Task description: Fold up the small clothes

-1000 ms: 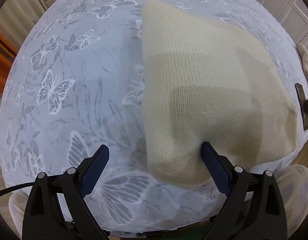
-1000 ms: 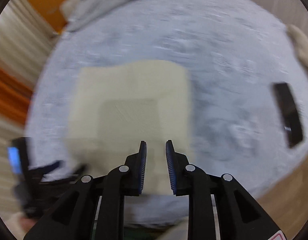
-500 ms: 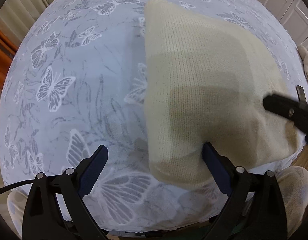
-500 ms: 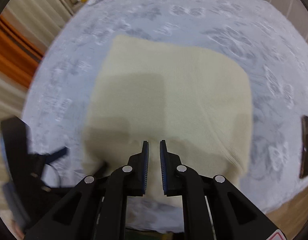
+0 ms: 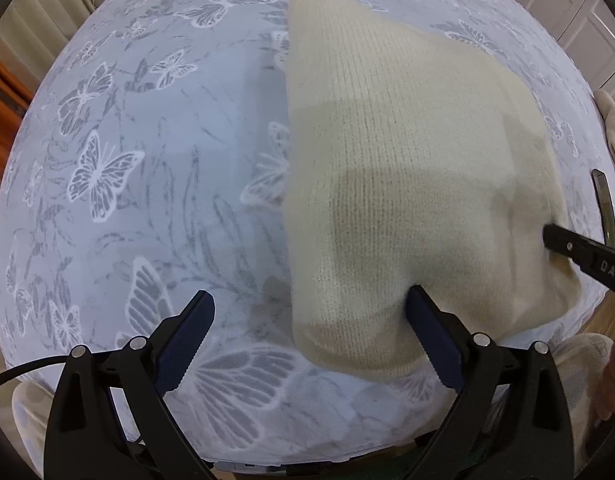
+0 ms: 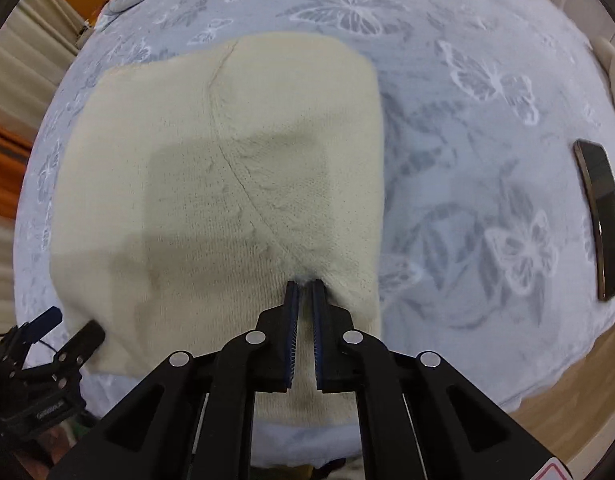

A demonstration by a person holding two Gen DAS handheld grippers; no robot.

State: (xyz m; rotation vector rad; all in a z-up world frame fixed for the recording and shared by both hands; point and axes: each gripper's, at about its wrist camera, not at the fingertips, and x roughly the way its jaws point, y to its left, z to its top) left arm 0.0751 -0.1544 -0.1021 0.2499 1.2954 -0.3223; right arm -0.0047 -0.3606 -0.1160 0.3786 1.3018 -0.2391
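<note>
A cream knitted garment (image 5: 407,168) lies folded flat on a grey bedspread with white butterflies (image 5: 127,160). My left gripper (image 5: 307,344) is open, hovering at the garment's near left corner, one finger over the bedspread and one over the knit. My right gripper (image 6: 305,292) is shut on the garment (image 6: 211,168), its tips pinching a small pucker of knit near the near right part. The right gripper also shows at the right edge of the left wrist view (image 5: 579,252). The left gripper shows at the lower left of the right wrist view (image 6: 47,344).
A dark phone (image 6: 601,220) lies on the bedspread to the right of the garment, also in the left wrist view (image 5: 605,204). Another pale cloth (image 5: 613,128) lies at the far right edge. The bed's near edge and wooden floor (image 6: 579,392) are close below.
My right gripper has dropped onto the garment and closed from a narrow gap to a pinch on the knit. My left gripper has stayed open and nearly still.
</note>
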